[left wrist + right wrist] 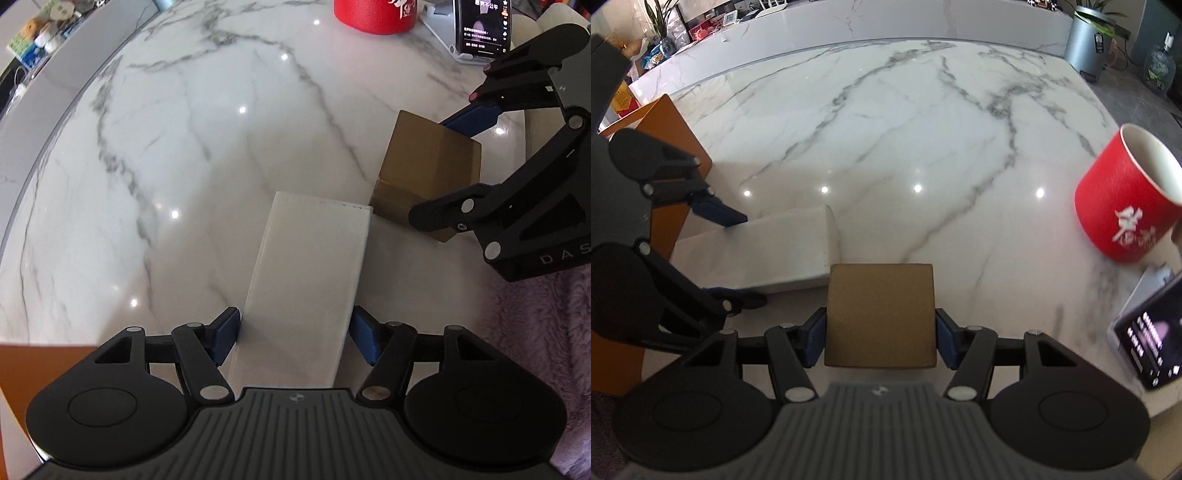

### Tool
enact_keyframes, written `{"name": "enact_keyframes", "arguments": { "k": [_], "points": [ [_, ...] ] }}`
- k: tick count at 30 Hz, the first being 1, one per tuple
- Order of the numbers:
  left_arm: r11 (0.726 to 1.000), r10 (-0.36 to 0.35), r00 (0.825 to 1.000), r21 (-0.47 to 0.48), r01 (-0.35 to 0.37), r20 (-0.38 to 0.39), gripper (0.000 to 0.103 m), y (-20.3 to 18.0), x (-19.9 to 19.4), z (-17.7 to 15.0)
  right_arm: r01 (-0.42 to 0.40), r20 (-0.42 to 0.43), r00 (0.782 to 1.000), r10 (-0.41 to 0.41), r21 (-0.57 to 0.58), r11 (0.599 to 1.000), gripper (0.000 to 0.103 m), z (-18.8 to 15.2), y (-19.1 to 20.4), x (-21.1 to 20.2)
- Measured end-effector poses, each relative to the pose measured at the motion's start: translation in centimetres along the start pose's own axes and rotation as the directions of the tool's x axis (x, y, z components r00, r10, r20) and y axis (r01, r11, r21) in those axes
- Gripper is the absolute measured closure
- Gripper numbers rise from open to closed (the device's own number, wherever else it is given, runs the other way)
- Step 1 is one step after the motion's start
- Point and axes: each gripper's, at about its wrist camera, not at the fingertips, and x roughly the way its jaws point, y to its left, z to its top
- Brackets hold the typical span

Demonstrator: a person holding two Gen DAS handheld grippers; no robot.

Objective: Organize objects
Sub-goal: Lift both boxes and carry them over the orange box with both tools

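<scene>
Marble with grey veins covers the glossy bench (886,129) in front of you. Your left gripper (295,334) clamps a long, smooth white box (306,280) by its near end, blue pads pressed to both long sides. Your right gripper (881,338) grips a matte brown cardboard box (881,314), squarish on top, with one corner next to the white box's far end. Both grippers reach forward, low over the bench. A round red mug (1126,206) and a lit phone (1152,343) stand off to the right.
</scene>
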Motion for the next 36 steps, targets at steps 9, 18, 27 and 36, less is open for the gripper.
{"name": "enact_keyframes", "arguments": {
  "k": [9,18,27,36],
  "points": [
    [0.996,-0.041,0.997,-0.077,0.045,0.058,0.023,0.8,0.3,-0.6,-0.021,0.020,1.000,0.021,0.045,0.999,0.040,-1.0,0.6,-0.4],
    [0.996,-0.039,0.998,-0.082,0.044,0.058,0.025,0.7,0.2,-0.7,-0.030,0.042,0.999,0.028,0.063,0.998,0.039,-1.0,0.5,-0.4],
    [0.991,-0.007,0.994,-0.129,0.022,0.109,0.028,0.6,-1.5,-1.1,-0.014,0.059,0.998,0.012,0.033,0.999,0.040,-1.0,1.0,-1.5],
    [0.991,0.043,0.979,-0.130,-0.018,0.199,0.029,-0.1,-6.5,-2.1,0.002,0.148,0.989,-0.001,-0.004,1.000,0.040,-0.6,2.7,-6.0]
  ]
}}
